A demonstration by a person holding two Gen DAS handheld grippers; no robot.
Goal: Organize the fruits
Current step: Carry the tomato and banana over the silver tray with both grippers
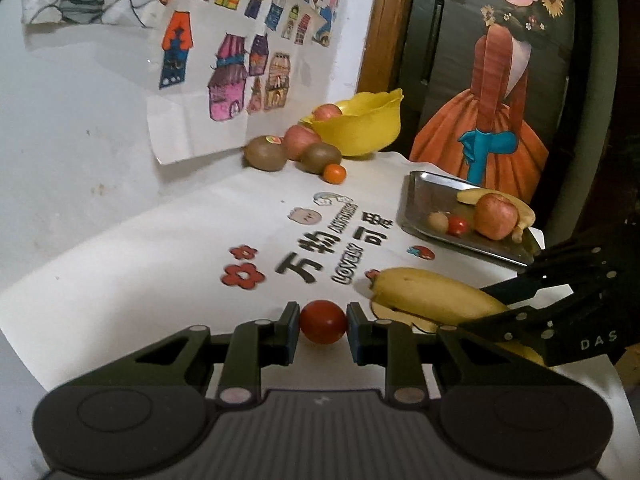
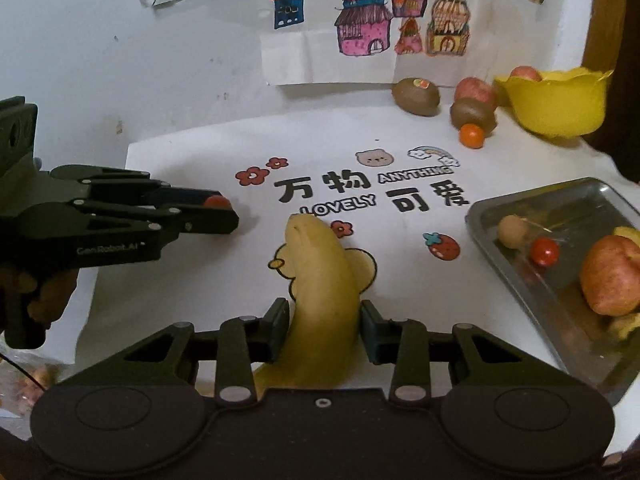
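Fruits lie scattered over a white printed mat (image 2: 200,168) on the surface. A small red tomato (image 1: 323,321) sits between the jaws of the left gripper (image 1: 323,330), which are narrowed around it with both pads touching its sides. A banana (image 2: 324,280) lies on the mat between the jaws of the right gripper (image 2: 325,330); they stand at a middling width, the left pad touching the peel, the right pad just beside it. In the right wrist view, a steel tray (image 2: 516,280) at 3 o'clock holds an apple (image 2: 610,280), a second small tomato (image 2: 544,251), a round tan fruit (image 2: 513,231) and part of another banana. At 1 o'clock, near the wall, stand a yellow bowl (image 2: 560,108) with an apple inside, two kiwis (image 2: 416,96), another apple and a small orange (image 2: 472,136).
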